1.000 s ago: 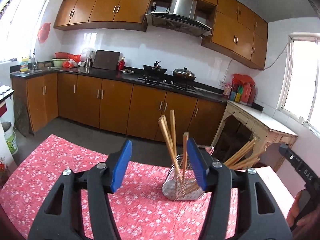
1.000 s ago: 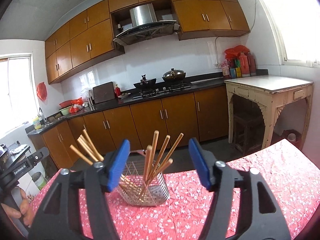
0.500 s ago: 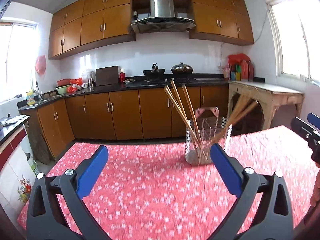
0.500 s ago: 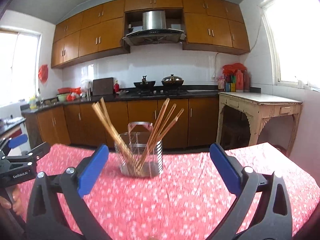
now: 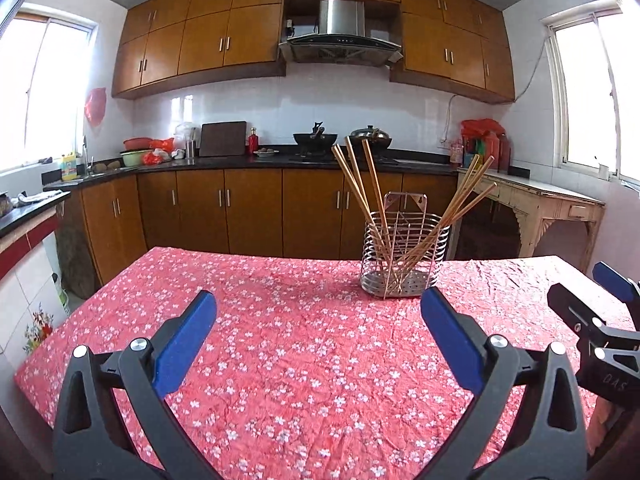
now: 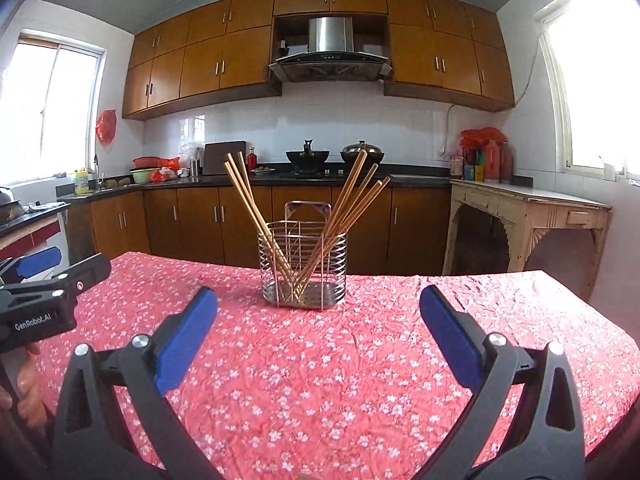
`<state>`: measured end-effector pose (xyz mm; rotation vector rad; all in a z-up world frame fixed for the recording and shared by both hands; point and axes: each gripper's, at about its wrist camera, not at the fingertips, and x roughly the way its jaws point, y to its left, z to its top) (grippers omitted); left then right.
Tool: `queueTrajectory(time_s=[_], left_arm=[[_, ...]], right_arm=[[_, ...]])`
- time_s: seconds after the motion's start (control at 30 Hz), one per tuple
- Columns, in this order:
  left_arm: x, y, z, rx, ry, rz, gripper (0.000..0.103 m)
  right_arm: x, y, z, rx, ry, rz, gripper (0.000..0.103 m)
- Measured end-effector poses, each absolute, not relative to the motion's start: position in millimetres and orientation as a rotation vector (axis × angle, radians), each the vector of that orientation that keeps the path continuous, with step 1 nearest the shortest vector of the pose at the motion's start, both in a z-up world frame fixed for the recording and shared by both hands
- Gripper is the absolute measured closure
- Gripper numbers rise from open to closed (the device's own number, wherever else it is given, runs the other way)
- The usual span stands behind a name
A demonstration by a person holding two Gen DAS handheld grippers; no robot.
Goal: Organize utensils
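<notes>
Both my left claw [image 5: 318,334] and right claw [image 6: 319,330] gape wide, empty; chopsticks [image 6: 352,196] stand in the wire holder [image 6: 303,266] at frame centre.

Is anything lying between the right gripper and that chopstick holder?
Nothing: in the right wrist view, only bare tablecloth separates the right gripper from the holder.
</notes>
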<state>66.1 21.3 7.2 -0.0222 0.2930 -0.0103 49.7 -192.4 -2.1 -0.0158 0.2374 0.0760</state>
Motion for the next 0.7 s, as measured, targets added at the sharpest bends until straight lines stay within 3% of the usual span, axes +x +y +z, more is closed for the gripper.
queueTrajectory(time_s=[0.7], left_arm=[[55.2,17.5,-6.2,-0.010,0.261,0.000,0.002]], right_arm=[[44.3,-196.5,-7.3,0.012,0.212,0.070,0.004]])
